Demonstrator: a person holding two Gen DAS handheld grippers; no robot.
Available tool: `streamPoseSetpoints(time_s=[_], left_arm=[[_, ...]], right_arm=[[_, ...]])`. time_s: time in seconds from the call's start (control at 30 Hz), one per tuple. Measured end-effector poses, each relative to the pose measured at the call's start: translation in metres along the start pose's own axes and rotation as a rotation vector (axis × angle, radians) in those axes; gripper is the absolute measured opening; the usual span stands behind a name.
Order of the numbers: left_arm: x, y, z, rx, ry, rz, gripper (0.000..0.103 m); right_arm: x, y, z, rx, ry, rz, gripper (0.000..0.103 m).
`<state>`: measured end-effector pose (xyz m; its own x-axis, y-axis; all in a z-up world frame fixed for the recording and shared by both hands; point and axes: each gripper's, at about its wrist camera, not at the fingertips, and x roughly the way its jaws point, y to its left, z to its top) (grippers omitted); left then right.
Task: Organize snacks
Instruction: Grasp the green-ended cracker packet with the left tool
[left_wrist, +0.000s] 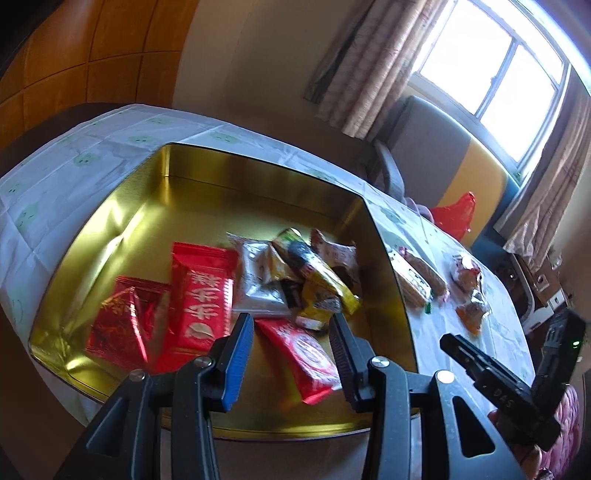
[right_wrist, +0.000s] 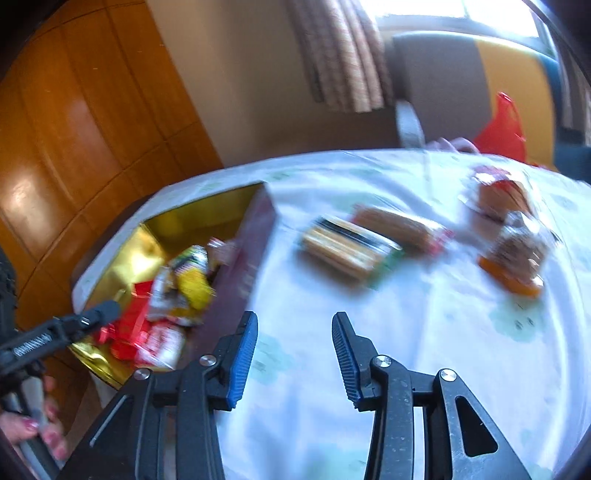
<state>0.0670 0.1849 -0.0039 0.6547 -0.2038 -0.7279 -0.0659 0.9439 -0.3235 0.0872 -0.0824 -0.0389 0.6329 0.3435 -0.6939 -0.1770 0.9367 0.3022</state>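
Note:
A gold tin box (left_wrist: 110, 206) sits on the table and holds several snack packets: red ones (left_wrist: 203, 291), a white one (left_wrist: 255, 280) and a yellow one (left_wrist: 325, 284). My left gripper (left_wrist: 291, 325) is open and empty above the tin's near side. My right gripper (right_wrist: 293, 323) is open and empty over the tablecloth, right of the tin (right_wrist: 155, 229). Cracker packs (right_wrist: 347, 247) and orange-wrapped snacks (right_wrist: 513, 251) lie on the cloth ahead of it. The right gripper also shows in the left wrist view (left_wrist: 517, 339).
The white tablecloth (right_wrist: 406, 332) with green faces covers the table. A chair (left_wrist: 424, 147) and a red plastic bag (left_wrist: 454, 214) stand past the far edge under the curtained window. Wooden panelling is at the left.

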Motion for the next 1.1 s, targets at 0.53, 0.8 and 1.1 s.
streamPoseSetpoints(time_s=[0.53,0.8,1.1], left_arm=[[0.012,-0.114,0.002,0.189,0.068,-0.174,0.05],[0.068,-0.177,0.016,0.173,0.16,-0.132,0.057],[0.163,-0.188,0.04,0.068,0.247,0.041,0.057]], right_arm=[[-0.033,-0.068,-0.032,-0.066,-0.101,-0.225,0.045],[-0.042,-0.1,-0.034,-0.058,-0.147,-0.32,0.053],[-0.041,-0.119,-0.04,0.053,-0.174,-0.302,0.053]])
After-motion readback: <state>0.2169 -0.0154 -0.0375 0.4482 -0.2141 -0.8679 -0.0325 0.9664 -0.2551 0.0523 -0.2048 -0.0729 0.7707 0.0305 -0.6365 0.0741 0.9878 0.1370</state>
